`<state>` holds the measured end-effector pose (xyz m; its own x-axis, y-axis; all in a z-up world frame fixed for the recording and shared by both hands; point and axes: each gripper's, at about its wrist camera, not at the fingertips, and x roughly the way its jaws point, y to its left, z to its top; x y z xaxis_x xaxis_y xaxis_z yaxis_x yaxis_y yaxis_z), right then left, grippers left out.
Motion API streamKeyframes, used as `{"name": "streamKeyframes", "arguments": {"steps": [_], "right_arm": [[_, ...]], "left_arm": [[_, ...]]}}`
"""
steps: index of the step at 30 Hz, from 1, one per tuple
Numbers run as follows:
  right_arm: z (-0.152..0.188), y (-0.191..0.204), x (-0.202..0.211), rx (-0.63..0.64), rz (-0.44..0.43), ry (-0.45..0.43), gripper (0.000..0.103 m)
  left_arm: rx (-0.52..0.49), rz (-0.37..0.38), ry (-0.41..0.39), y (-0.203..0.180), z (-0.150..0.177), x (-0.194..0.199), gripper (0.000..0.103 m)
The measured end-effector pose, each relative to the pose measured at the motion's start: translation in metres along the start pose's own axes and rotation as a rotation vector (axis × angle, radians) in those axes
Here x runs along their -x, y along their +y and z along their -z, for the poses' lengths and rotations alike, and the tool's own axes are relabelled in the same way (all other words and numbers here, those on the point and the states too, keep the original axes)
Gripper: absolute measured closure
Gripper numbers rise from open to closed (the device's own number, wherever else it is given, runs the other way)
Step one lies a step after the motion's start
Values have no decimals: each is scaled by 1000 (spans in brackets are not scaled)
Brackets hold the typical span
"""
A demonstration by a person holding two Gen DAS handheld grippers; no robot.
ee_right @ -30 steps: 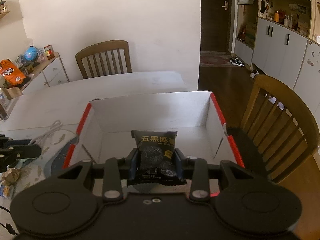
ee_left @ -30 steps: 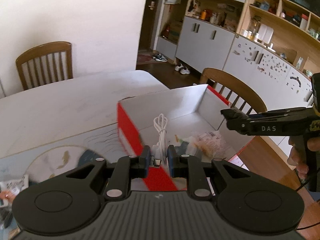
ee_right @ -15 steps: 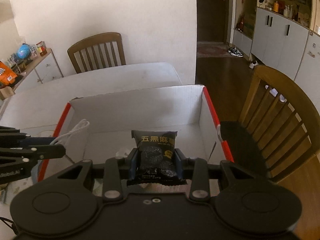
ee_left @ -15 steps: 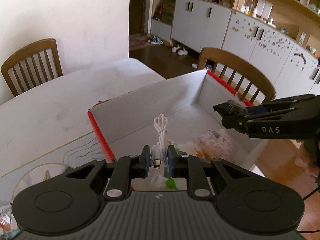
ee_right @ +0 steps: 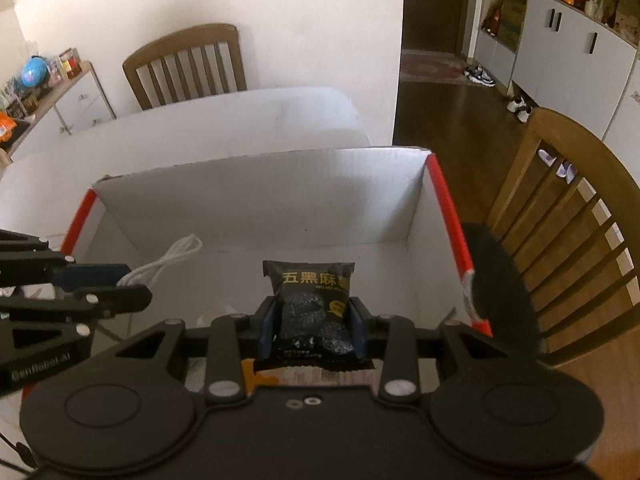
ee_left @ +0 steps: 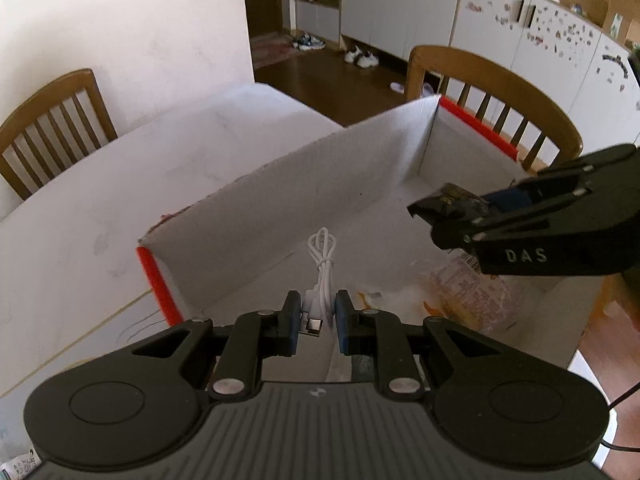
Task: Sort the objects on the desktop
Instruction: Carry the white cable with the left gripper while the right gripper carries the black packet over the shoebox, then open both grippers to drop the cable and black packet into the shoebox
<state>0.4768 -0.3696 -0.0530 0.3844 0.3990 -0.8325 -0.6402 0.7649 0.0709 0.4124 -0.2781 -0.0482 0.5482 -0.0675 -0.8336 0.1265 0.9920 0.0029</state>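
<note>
While both grippers are over the box: each one is grasping 1 thing.
Left gripper (ee_left: 317, 322): clenched on the white cable (ee_left: 323, 268); the 2 blue pads press its bundled end, where a plug shows, and the loop points away to 12 o'clock.
Right gripper (ee_right: 312, 322): clenched on the black snack packet (ee_right: 310, 300), which stands upright between the pads, with yellow characters on top.
Box (ee_right: 256, 204): white cardboard inside, red edges, open on top, standing on the white table (ee_left: 120, 184).
Box floor: clear plastic wrappers (ee_left: 460, 292) lie at 3 o'clock of the cable in the left view.
Left view: the right gripper comes in from 3 o'clock, and the packet's end shows at its tip.
Right view: the left gripper enters from 9 o'clock with the cable.
Chairs: 1 wooden chair (ee_right: 188, 64) at 11 o'clock behind the table, another wooden chair (ee_right: 568, 216) at 3 o'clock beside the box.
</note>
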Motion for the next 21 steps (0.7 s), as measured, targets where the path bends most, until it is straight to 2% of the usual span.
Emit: {"name": "streamKeyframes", "arguments": {"steps": [5, 21], "right_arm": [[-10, 0, -17, -3, -12, 49, 67], [-23, 4, -59, -18, 0, 212, 67]], "left_arm": [[18, 15, 65, 2, -2, -17, 86], [17, 37, 168, 7, -11, -42, 86]]}}
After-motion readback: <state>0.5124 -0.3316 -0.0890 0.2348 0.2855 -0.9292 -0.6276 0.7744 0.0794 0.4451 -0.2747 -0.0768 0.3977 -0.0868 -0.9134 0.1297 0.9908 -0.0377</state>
